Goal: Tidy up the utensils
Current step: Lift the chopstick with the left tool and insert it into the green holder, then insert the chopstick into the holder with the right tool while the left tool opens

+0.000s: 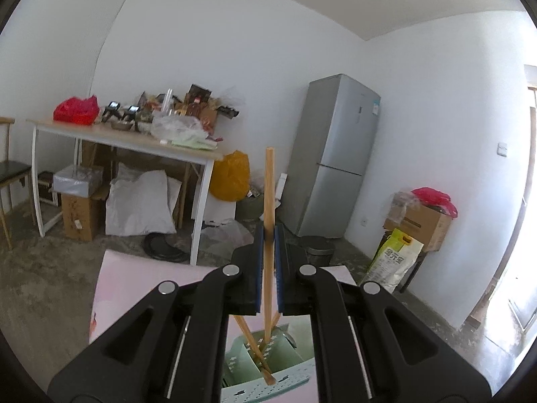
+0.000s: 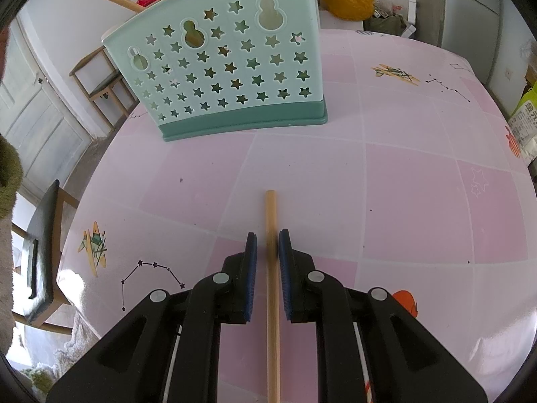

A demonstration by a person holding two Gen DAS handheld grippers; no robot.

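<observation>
Chopstick in left tongs

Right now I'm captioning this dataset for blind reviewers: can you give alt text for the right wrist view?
The right claw straddles a wooden chopstick lying on a pink patterned tablecloth, its blue pads close on either side but not clearly clamped. Beyond it stands a mint-green utensil holder with star cutouts, wooden utensils poking out of its top.

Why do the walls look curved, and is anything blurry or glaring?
Left wrist view: the fisheye lens bends the walls and fridge; bright daylight washes out the right edge. Right wrist view: the pink tablecloth bulges the same way and shows soft glare; the chopstick blurs slightly by the jaws.
</observation>
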